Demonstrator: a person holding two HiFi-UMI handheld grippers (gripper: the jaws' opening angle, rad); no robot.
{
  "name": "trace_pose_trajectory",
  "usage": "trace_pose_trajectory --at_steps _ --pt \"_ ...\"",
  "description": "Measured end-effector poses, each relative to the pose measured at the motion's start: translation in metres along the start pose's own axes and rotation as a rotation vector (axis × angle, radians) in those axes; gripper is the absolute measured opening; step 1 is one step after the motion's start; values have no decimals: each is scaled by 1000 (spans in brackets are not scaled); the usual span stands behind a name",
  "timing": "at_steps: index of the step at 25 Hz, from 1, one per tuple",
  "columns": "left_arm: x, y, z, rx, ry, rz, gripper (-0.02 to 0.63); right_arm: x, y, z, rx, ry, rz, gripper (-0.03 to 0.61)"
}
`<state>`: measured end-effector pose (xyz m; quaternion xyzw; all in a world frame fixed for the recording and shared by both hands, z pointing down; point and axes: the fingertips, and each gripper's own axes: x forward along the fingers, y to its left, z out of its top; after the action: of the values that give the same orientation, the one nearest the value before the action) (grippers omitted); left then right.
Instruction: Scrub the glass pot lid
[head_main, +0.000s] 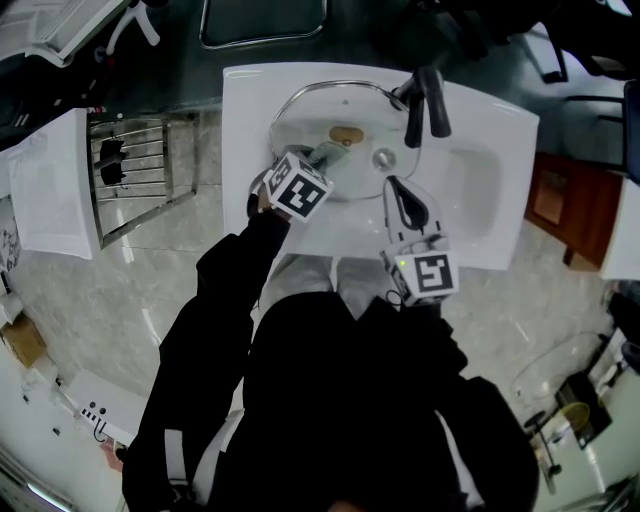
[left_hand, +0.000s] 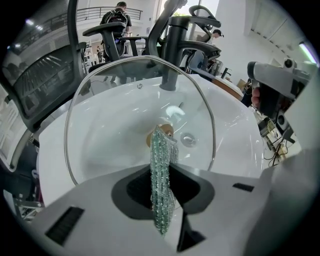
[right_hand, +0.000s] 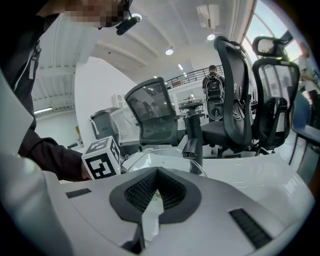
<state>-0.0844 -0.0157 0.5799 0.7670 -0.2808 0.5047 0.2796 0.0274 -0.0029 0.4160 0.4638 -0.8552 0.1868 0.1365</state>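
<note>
The glass pot lid lies in the white sink, just beside the black faucet. The left tool is clamped on a glittery green scouring cloth whose end is at the lid's knob. The right tool, jaws together and empty, points toward the faucet.

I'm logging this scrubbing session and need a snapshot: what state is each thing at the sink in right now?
glass pot lid: lying in the sink, not gripped.
scrub cloth: clamped between the left jaws, its end over the lid's middle.
left gripper: shut on the scrub cloth.
right gripper: shut, holding nothing.
faucet: no water seen running.
</note>
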Motion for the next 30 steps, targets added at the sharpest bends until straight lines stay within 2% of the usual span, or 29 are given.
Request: trace_pose_trajectory --at_steps 9,17,30 --pt "-8 10 8 60 14 32 77 -1 -7 9 -39 0 -2 -12" --pt "-14 17 14 104 31 60 78 0 -6 16 -26 4 5 -11" --pt "-27 33 32 135 24 99 80 3 -7 24 -25 2 9 -12"
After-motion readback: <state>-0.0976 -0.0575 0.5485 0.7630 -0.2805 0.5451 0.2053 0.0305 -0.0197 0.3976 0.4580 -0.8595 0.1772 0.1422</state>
